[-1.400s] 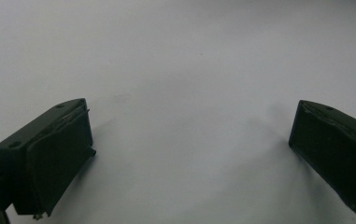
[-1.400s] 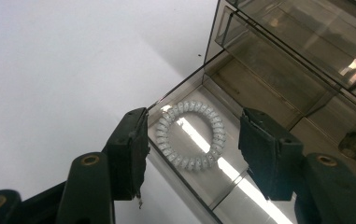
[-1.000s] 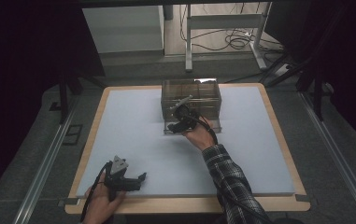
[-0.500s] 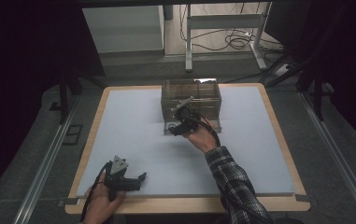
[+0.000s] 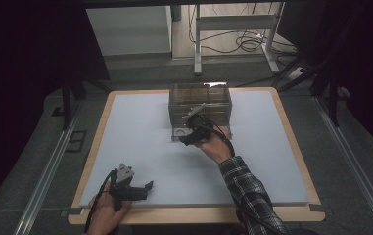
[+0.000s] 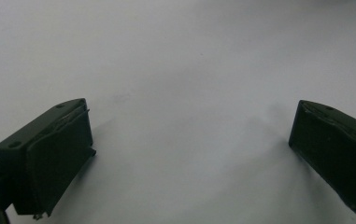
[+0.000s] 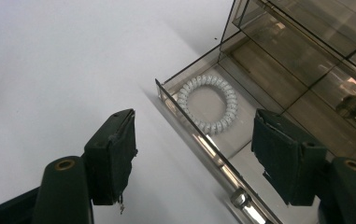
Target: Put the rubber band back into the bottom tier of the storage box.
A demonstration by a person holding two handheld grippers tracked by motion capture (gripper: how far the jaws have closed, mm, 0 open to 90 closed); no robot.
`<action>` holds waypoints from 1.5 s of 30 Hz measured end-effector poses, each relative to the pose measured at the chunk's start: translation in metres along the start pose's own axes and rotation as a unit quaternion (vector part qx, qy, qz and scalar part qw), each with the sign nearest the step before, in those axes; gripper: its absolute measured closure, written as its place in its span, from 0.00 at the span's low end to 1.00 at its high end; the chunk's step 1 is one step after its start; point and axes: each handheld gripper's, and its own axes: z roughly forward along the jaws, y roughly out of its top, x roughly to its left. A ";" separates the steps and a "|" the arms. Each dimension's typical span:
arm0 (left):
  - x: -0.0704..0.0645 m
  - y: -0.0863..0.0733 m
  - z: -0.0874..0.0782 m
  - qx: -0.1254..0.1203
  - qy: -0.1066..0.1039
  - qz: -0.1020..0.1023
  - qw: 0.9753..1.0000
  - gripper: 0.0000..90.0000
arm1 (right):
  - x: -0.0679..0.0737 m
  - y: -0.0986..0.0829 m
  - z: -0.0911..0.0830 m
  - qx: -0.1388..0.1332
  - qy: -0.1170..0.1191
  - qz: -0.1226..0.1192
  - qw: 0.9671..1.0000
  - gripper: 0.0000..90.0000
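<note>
A smoky clear drawer cabinet (image 5: 199, 103) stands at the middle back of the white table. Its bottom drawer (image 7: 222, 154) is pulled out, and a white coiled ring (image 7: 207, 103) lies flat inside it. In the high view the ring (image 5: 179, 132) sits at the drawer's left end. My right gripper (image 5: 188, 137) hovers over the drawer's front wall, open, one jaw outside the drawer and one above its floor (image 7: 192, 154). My left gripper (image 5: 142, 188) rests near the table's front left edge, open, with only bare white surface between its jaws (image 6: 189, 154).
The white mat (image 5: 140, 147) covers a wood-edged table (image 5: 198, 215). The drawer's small metal knob (image 7: 240, 199) shows at the bottom of the right gripper view. Dark floor, rails and a desk frame (image 5: 233, 29) lie beyond the table.
The right gripper has shifted slightly left and toward the drawer's front; the left gripper has not moved.
</note>
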 end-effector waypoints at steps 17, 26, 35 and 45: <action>0.000 0.000 0.000 0.000 0.000 0.000 1.000 0.00 | 0.001 -0.012 -0.012 -0.004 0.006 0.005 1.000 0.32; 0.000 0.000 0.000 0.000 0.000 0.000 1.000 0.00 | -0.001 -0.021 -0.017 -0.004 0.006 0.008 1.000 0.31; 0.000 0.000 0.000 0.000 0.000 0.000 1.000 0.00 | -0.003 -0.029 -0.022 -0.002 0.006 0.014 1.000 0.31; 0.000 0.000 0.000 0.000 0.000 0.000 1.000 0.00 | -0.003 -0.036 -0.028 0.000 0.008 0.020 1.000 0.28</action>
